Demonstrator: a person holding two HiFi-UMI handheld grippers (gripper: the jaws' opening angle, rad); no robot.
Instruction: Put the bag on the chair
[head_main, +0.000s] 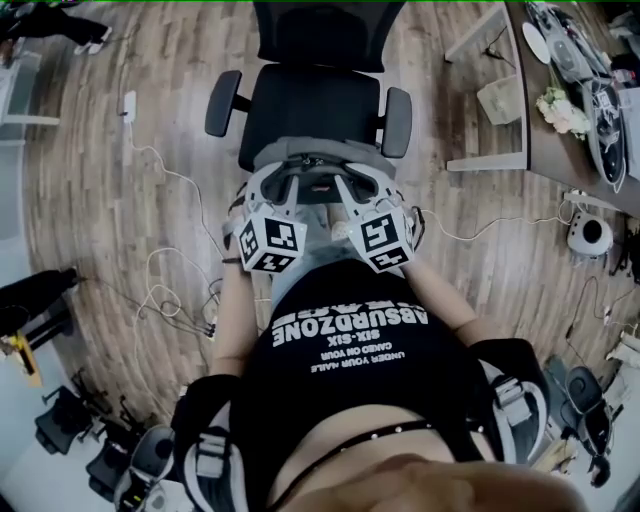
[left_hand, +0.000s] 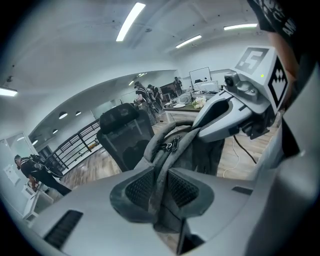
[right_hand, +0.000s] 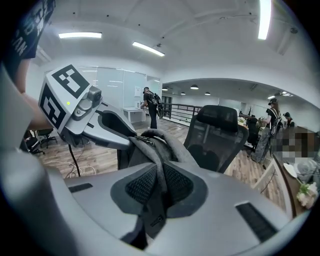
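- A grey backpack (head_main: 310, 152) is held up between two hand-held grippers, just in front of a black office chair (head_main: 310, 105) on a wooden floor (head_main: 120, 200).
- The left gripper (left_hand: 159, 186) is clamped on a fold of the backpack's grey fabric. The right gripper (right_hand: 161, 184) is likewise closed on fabric at the opposite side of the bag's top.
- The bag is seen hanging from these two grips, its top stretched side to side, parallel to the seat's front edge.
- The seat lies straight ahead of both grippers, and neither hand is judged to be nearer.
- The coming move is judged to be a carry forward over the seat's front edge.
- Room is bounded by the armrests (head_main: 398, 120) on either side, and the fit between them looks snug.
- The backrest closes off the far end.
- Loose cables (head_main: 160, 262) lie on the floor to the left, and a desk (head_main: 565, 150) stands well apart to the right.
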